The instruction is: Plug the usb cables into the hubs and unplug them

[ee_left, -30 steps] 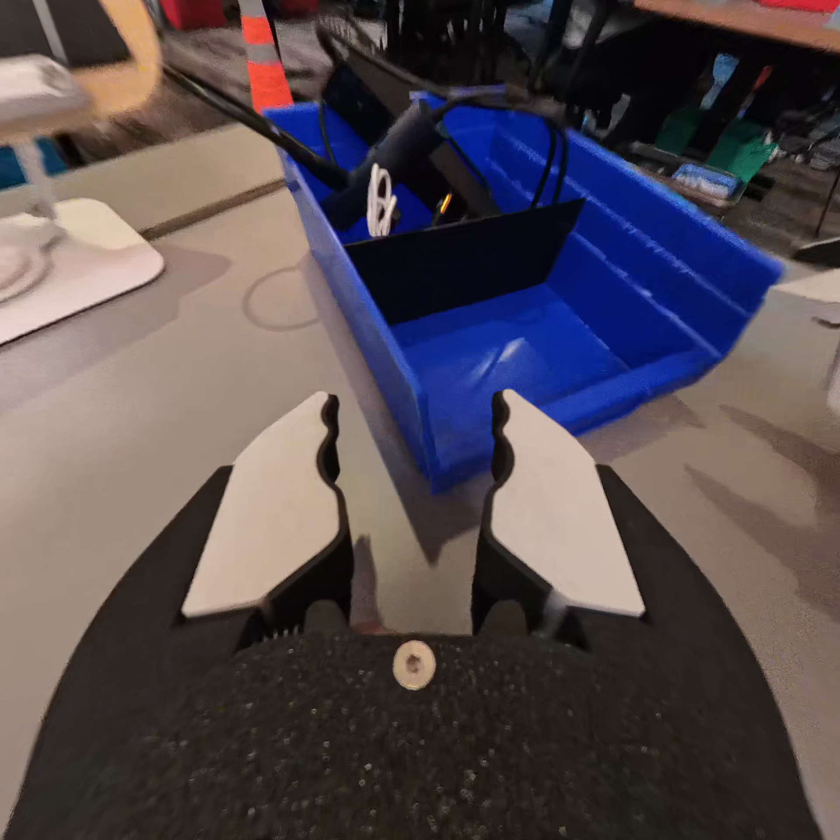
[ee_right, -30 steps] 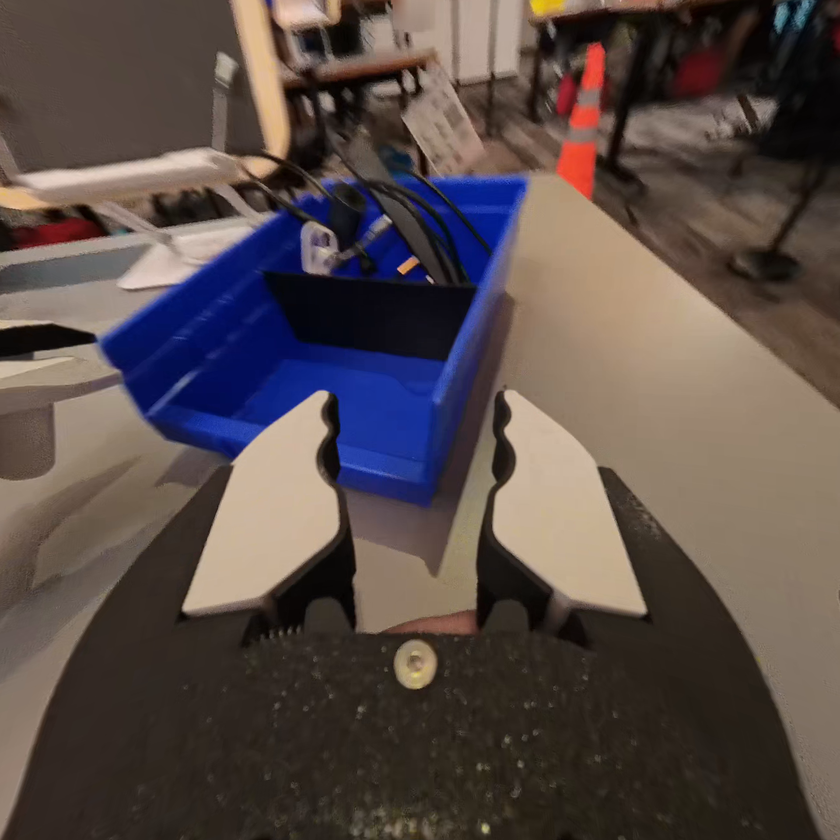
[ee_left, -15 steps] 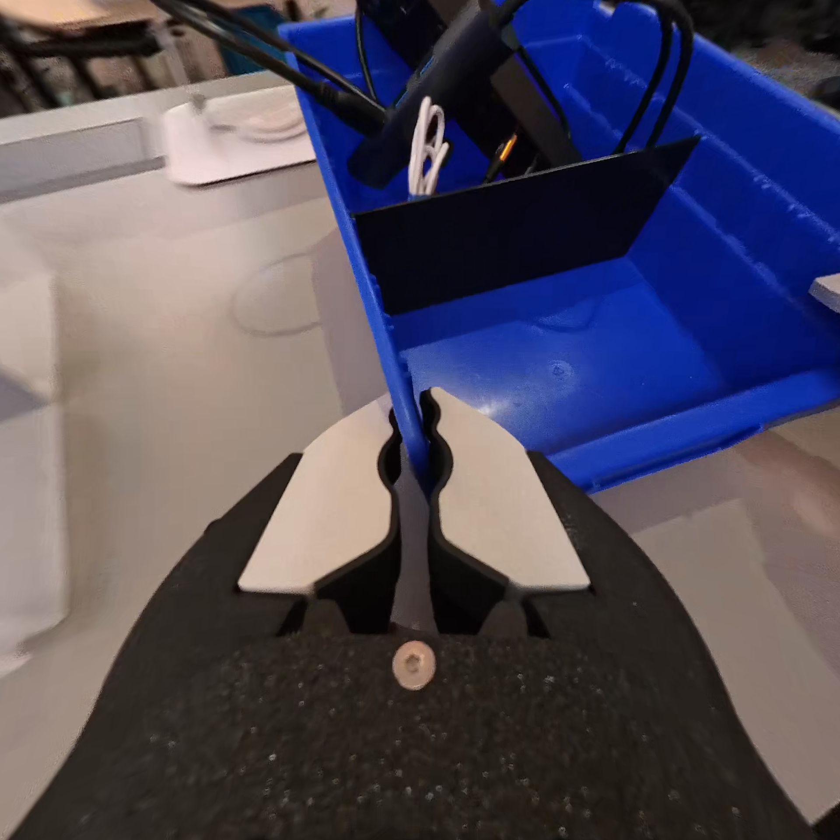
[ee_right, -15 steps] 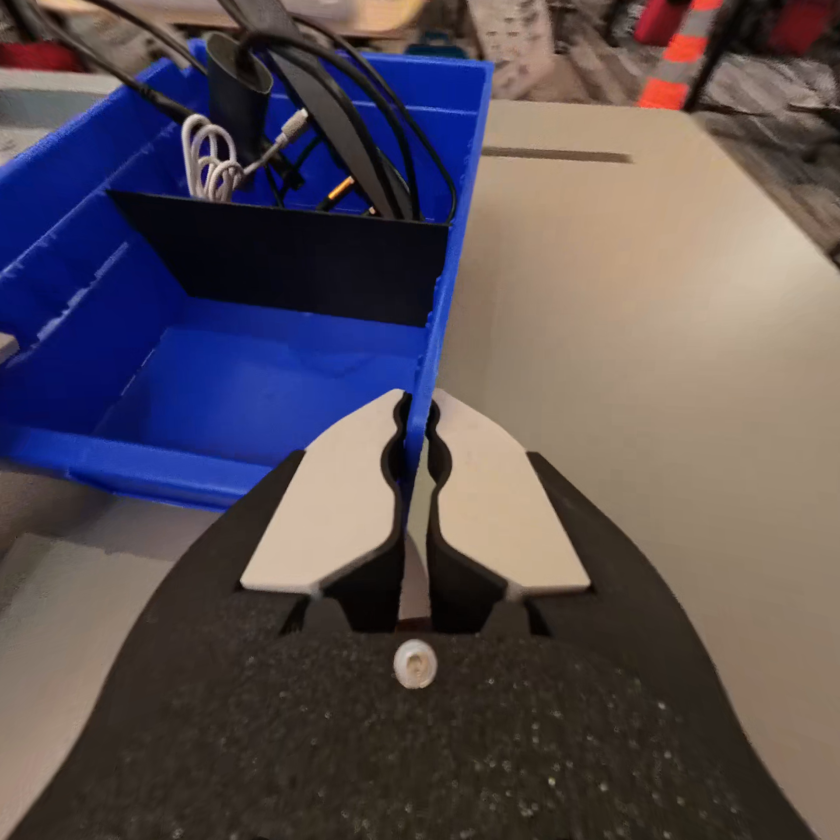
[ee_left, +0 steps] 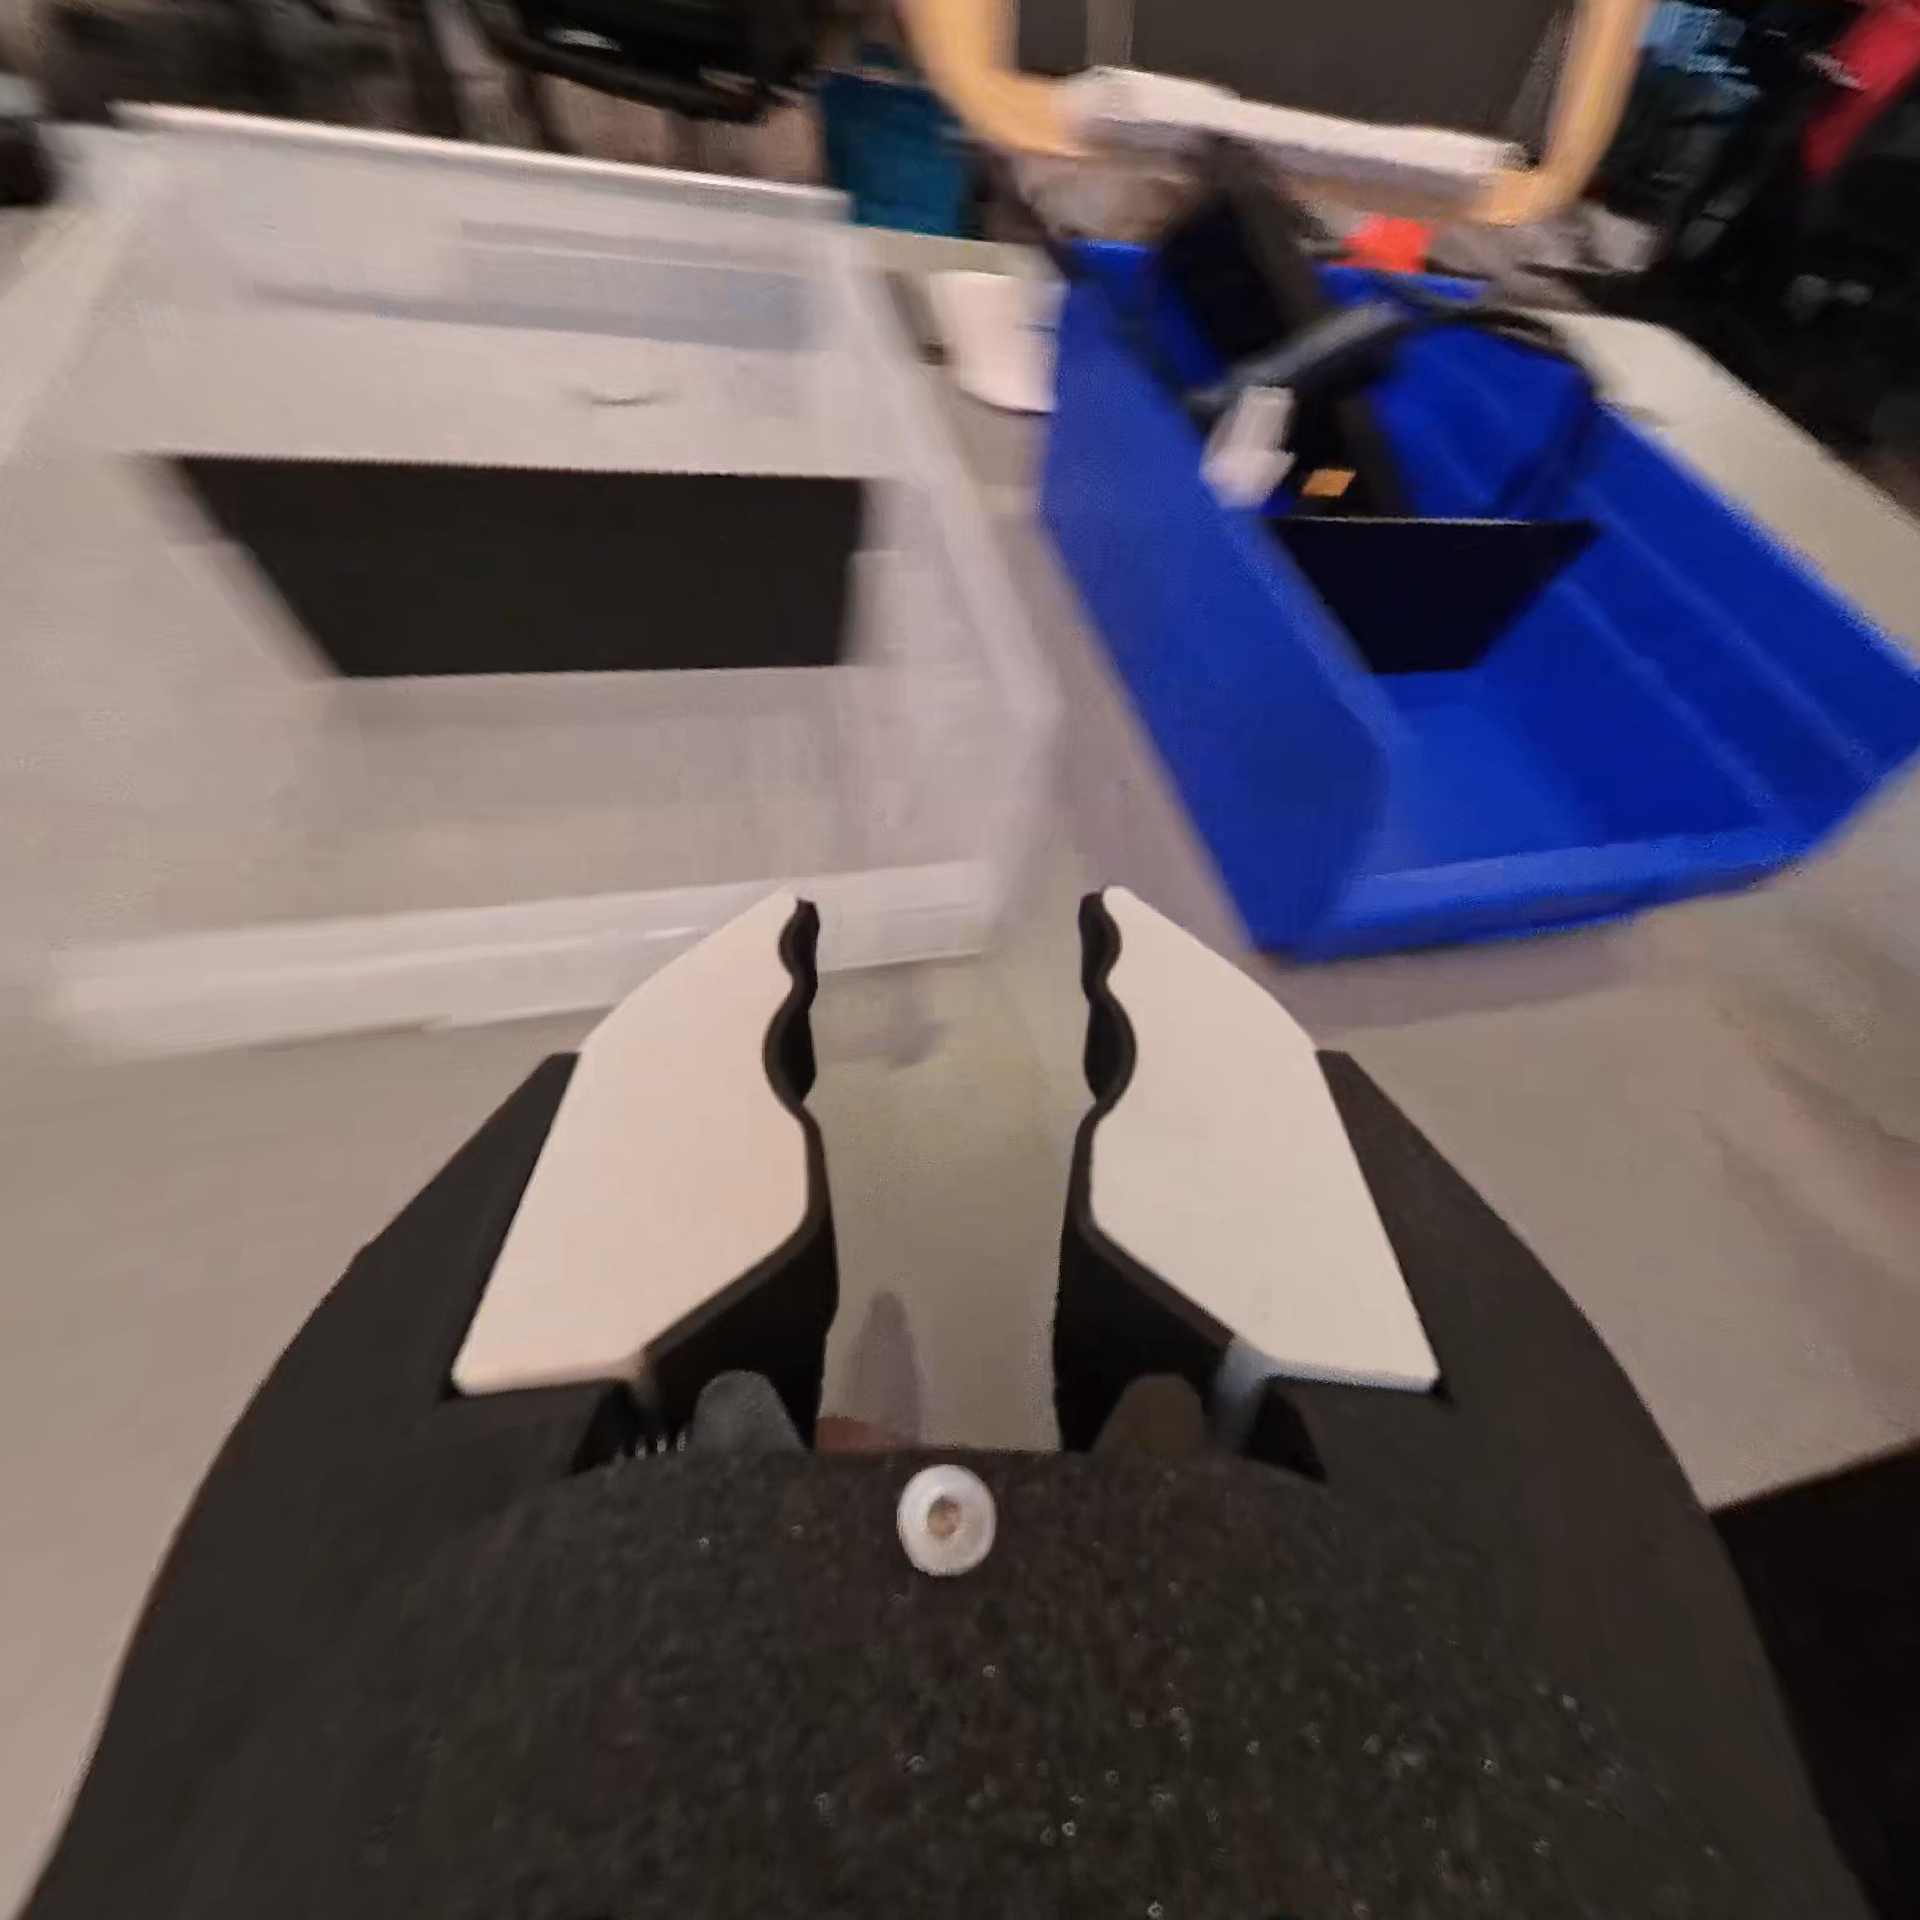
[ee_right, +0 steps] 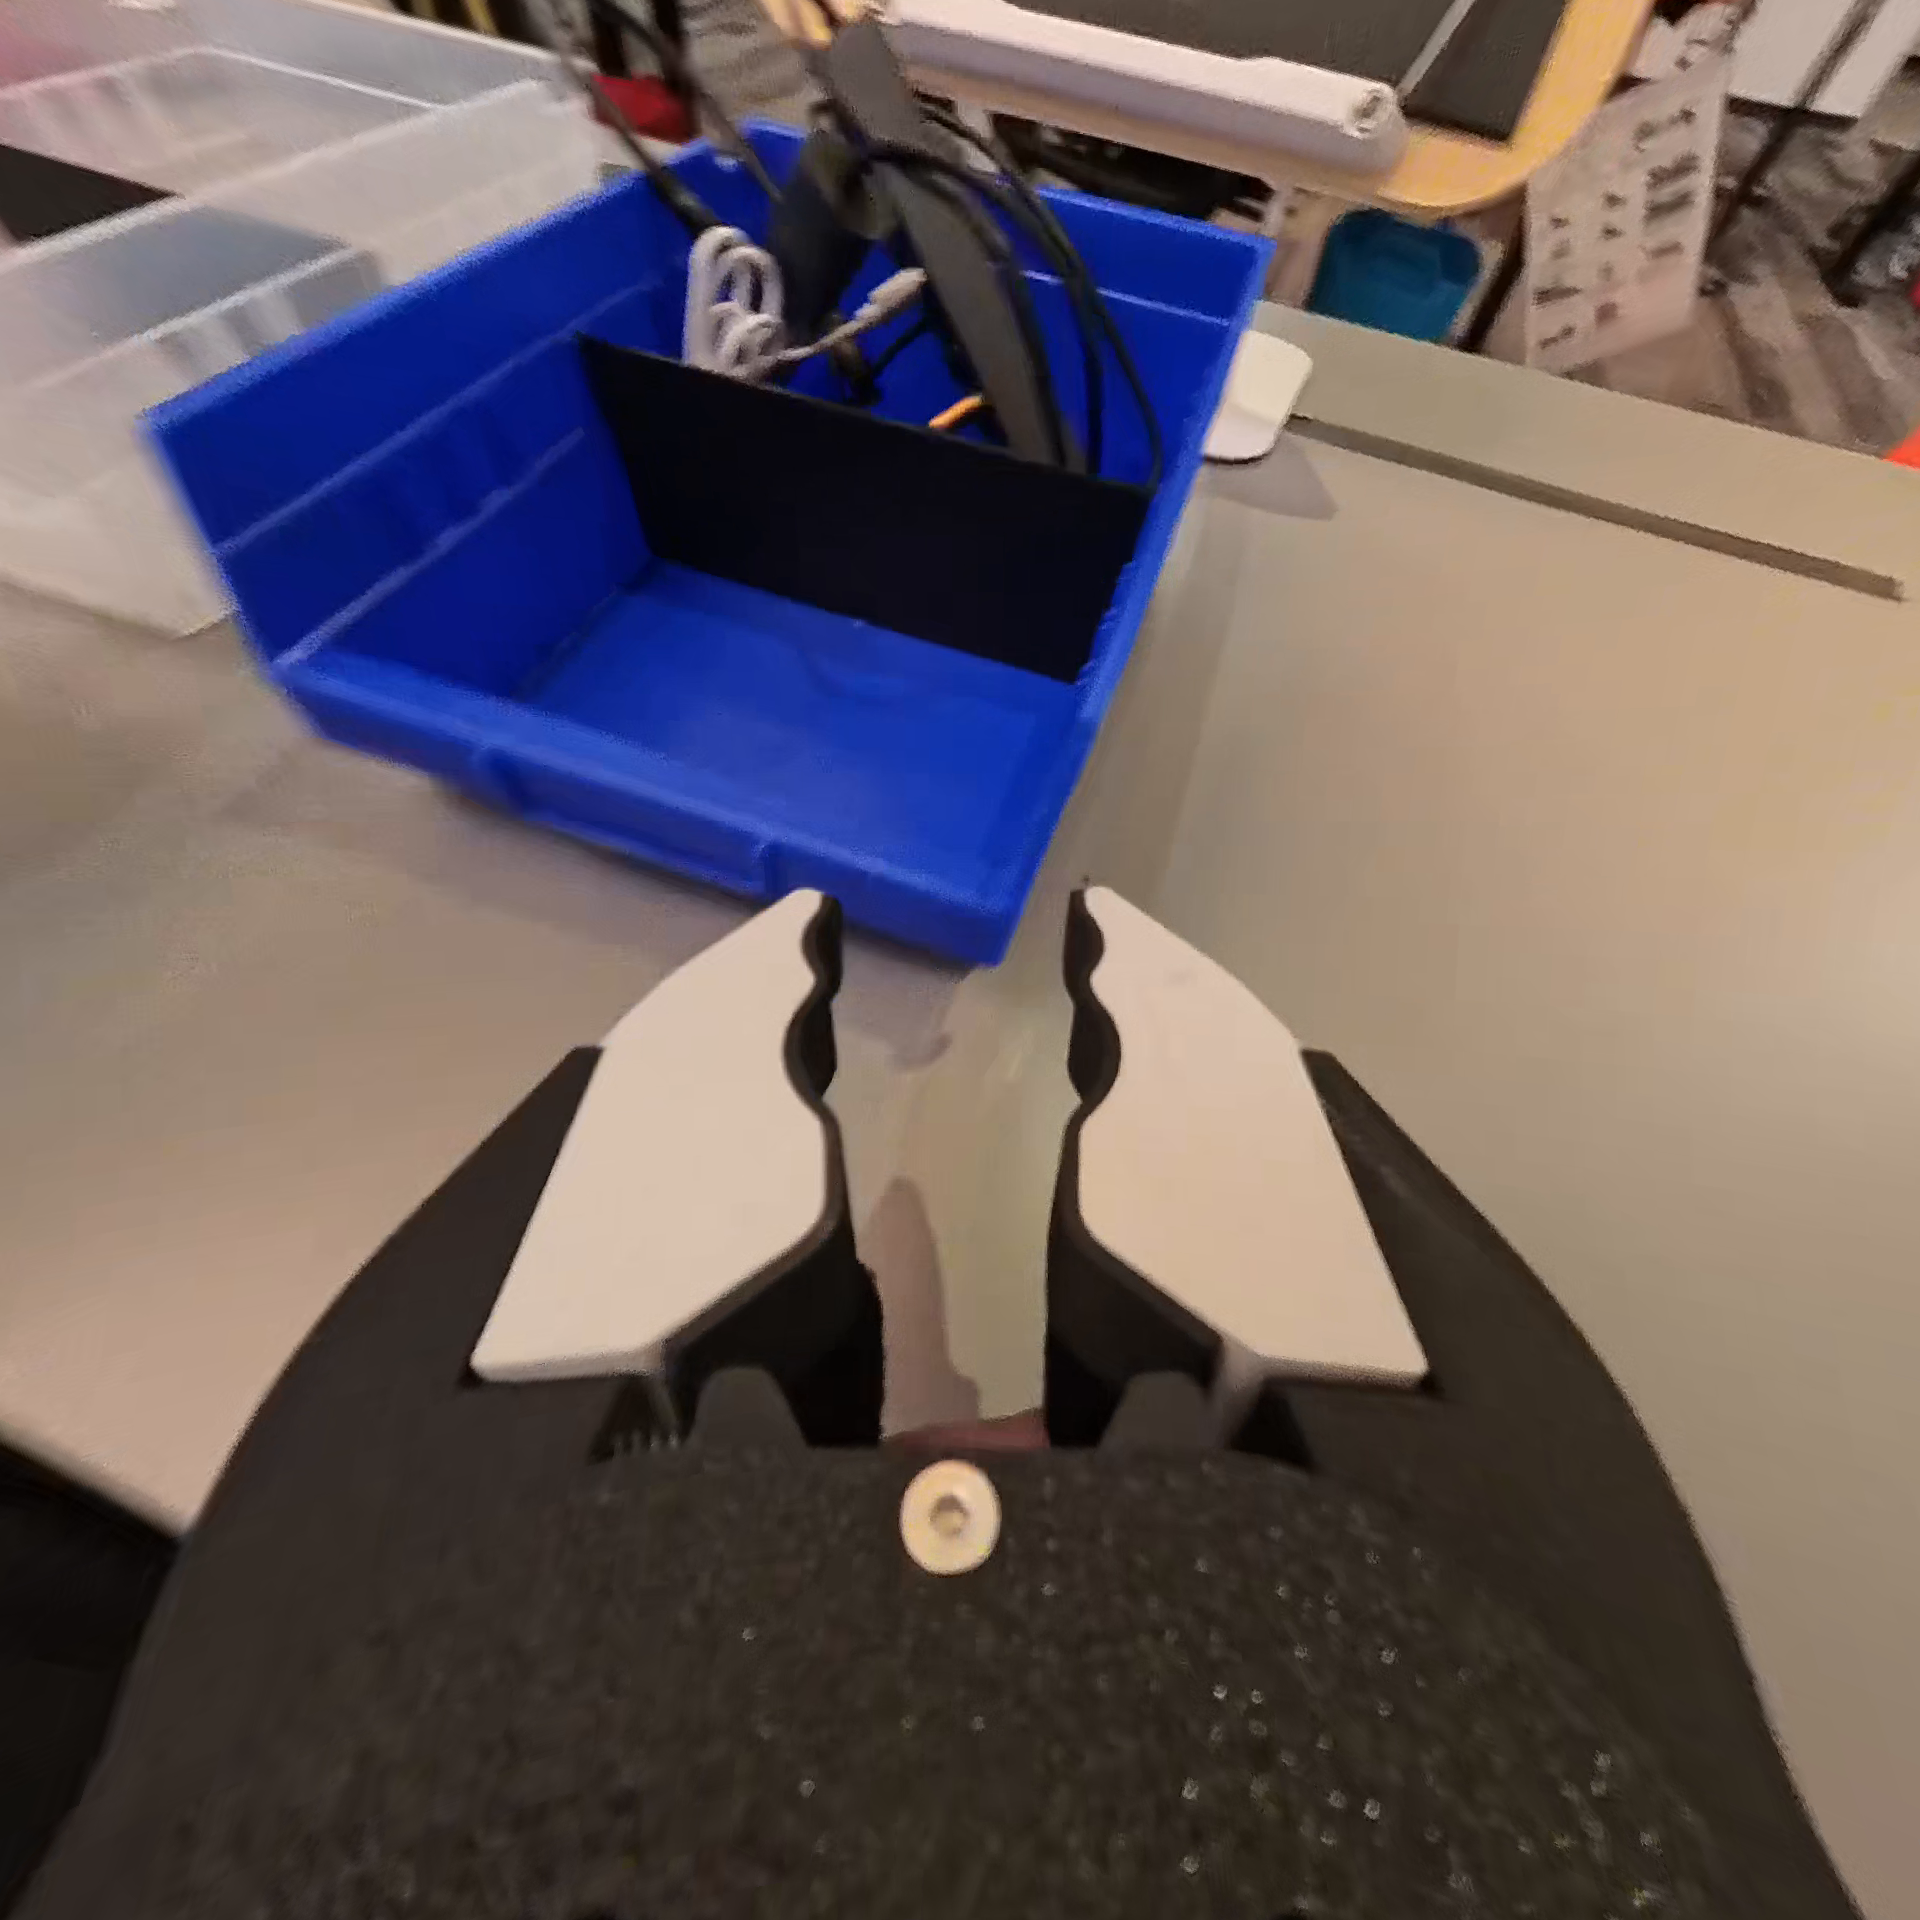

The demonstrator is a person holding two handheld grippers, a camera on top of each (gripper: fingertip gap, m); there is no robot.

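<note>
A blue bin stands on the grey table, split by a black divider. Its back compartment holds dark hubs, black cables and a coiled white cable. Its front compartment is empty. My right gripper is open and empty, just short of the bin's near right corner. In the blurred left wrist view the bin sits to the right, with the white cable inside. My left gripper is open and empty above the table, left of the bin.
A clear plastic container with a dark inside stands left of the bin; it also shows in the right wrist view. A white stand base sits behind the bin. The table edge is near on the left. Chairs and furniture stand beyond.
Half a second ago each gripper was shut on a side wall of the bin. Both have let go, opened and drawn back. The bin now sits beside the clear container.
</note>
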